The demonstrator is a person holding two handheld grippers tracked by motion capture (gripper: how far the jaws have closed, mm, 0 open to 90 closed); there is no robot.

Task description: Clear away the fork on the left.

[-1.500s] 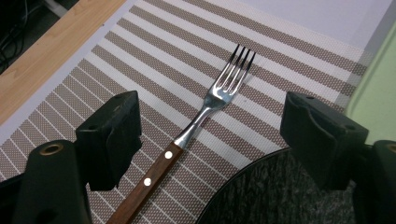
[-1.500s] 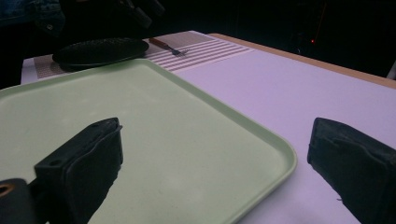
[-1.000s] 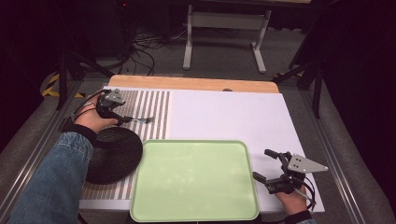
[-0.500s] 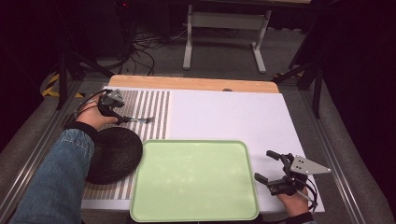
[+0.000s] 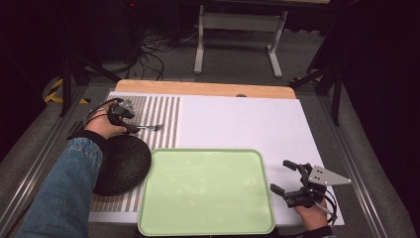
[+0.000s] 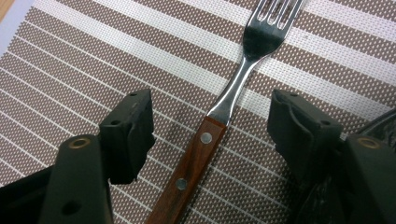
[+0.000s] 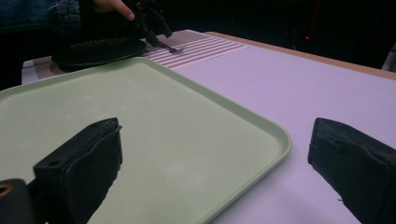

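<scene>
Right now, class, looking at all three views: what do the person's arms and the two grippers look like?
The left forearm wears a blue denim sleeve. The left gripper has two chunky black jaws with round rivet holes, and a black cable loops from it. The right gripper is black too, with a grey three-cornered plate on top bearing small holes, and a dark cable at the wrist.

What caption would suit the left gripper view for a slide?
Left gripper with jaws closing around a wooden-handled fork lying on a striped mat, pads not yet touching it.
</scene>
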